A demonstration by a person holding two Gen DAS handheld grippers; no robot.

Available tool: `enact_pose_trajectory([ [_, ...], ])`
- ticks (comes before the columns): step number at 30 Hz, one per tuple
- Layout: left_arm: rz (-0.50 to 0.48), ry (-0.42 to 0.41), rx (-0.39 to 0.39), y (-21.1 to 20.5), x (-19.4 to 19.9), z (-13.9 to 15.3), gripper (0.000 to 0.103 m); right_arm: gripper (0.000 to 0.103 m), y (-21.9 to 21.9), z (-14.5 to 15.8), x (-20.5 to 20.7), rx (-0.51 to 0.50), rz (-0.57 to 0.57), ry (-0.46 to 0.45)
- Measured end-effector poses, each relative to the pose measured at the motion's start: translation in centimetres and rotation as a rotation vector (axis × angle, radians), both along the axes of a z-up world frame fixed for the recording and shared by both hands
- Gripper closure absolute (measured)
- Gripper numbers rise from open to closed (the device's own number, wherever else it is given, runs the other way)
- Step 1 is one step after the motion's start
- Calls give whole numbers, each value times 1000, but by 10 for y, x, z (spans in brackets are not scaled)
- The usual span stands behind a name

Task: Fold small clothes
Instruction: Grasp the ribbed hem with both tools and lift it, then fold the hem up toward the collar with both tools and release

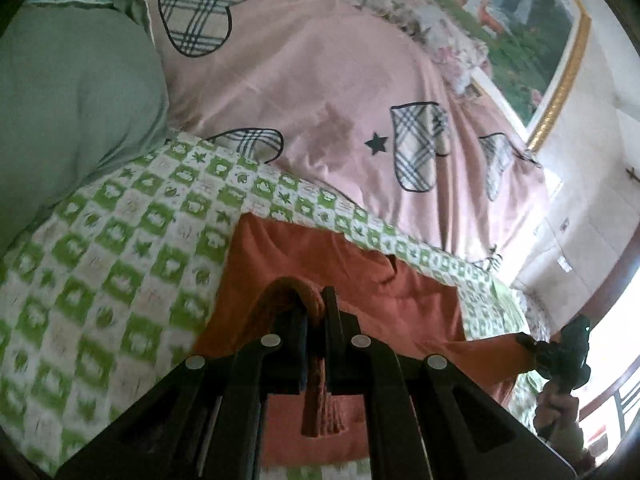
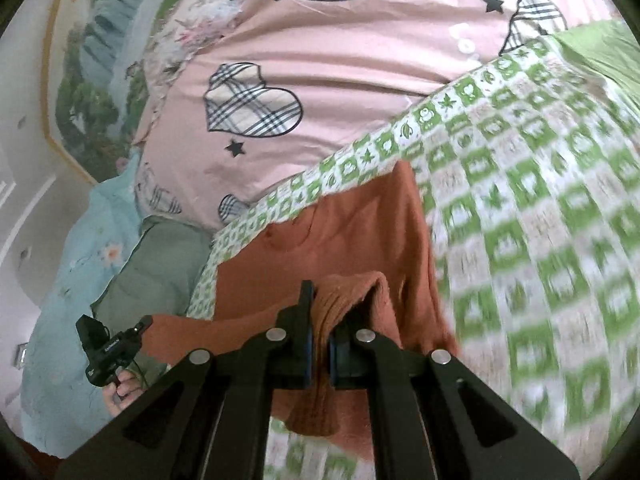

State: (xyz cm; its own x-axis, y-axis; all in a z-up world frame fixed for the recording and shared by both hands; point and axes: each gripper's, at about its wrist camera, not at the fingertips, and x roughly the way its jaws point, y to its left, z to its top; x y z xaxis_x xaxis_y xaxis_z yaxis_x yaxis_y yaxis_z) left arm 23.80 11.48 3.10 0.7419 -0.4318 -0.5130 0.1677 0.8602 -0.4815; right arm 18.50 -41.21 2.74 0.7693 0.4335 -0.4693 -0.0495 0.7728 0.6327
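A rust-orange garment (image 1: 348,276) lies on a green-and-white checked cloth (image 1: 120,240), its near edge lifted. My left gripper (image 1: 314,304) is shut on a ribbed hem corner of the garment, which bunches between the fingers. My right gripper (image 2: 320,304) is shut on another ribbed corner of the same garment (image 2: 348,232). The right gripper also shows in the left wrist view (image 1: 560,356) at the far right, pulling the fabric taut. The left gripper shows in the right wrist view (image 2: 112,352) at lower left.
A pink duvet (image 1: 320,80) with plaid hearts lies behind the checked cloth (image 2: 540,200). A green pillow (image 1: 72,112) is at the left. A gold-framed landscape picture (image 1: 532,32) hangs on the wall beyond. A light blue floral blanket (image 2: 72,280) lies at left.
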Motion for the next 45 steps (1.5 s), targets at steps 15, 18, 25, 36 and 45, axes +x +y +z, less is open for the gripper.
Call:
enact_pose_trajectory([
  [15,61,243,77,-7,119,-102,96,95,-7,-71,90,-42,-32,260],
  [18,33,227,64,-8,100,-97,84,85,-11,-55,62,-75,-94,224],
  [25,-190,194,102,-71,23,-96,62,60,64,-36,8,-244,51,93],
  [36,-189,286,163,-97,59,-114,73,62,104,-63,58,-484,203,201],
  [45,-70,246,225,-76,144,-90,69,62,48,-30,114,-471,-75,123],
])
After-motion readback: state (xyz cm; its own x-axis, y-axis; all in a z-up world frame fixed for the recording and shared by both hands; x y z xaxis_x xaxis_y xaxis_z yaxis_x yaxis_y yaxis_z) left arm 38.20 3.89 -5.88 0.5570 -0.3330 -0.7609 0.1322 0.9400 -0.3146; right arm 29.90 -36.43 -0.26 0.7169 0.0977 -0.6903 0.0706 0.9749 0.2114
